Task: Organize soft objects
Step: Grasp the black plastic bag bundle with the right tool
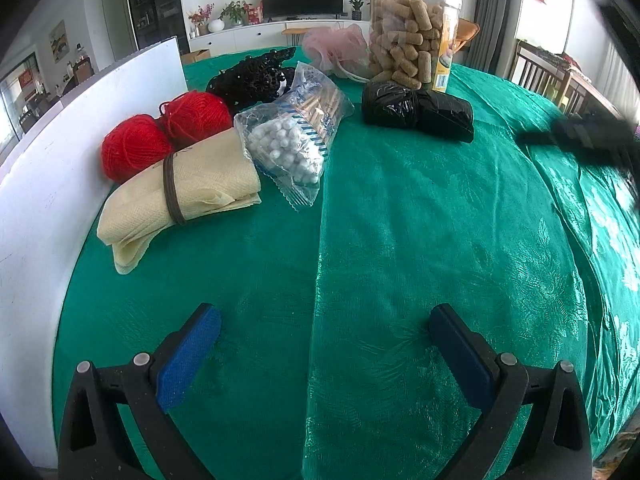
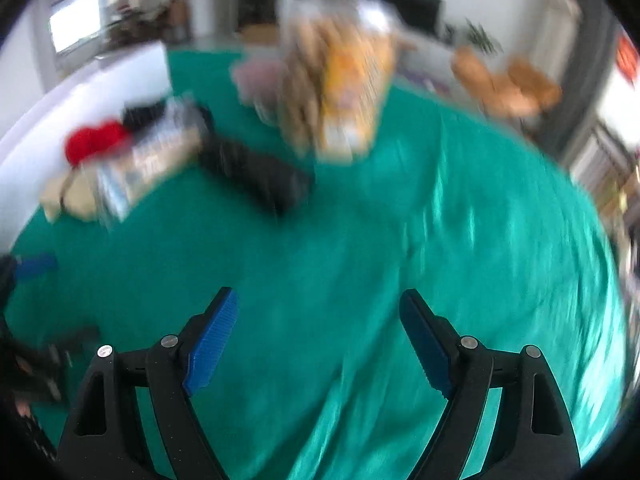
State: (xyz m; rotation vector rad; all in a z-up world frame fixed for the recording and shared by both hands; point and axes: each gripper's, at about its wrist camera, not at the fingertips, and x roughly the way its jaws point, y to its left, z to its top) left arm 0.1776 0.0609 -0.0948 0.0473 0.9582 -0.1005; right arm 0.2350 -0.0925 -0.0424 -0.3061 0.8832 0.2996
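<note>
Green cloth [image 1: 400,240] bare under both | left gripper [image 1: 325,314] jaws apart, empty | right gripper [image 2: 319,300] apart (blurred view) | red yarn [image 1: 136,152] touching beige roll [image 1: 180,192]

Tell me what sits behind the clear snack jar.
Behind the clear snack jar, on its left, a pink mesh pouf lies on the green tablecloth. The jar covers the pouf's right edge and anything directly behind itself.
</note>
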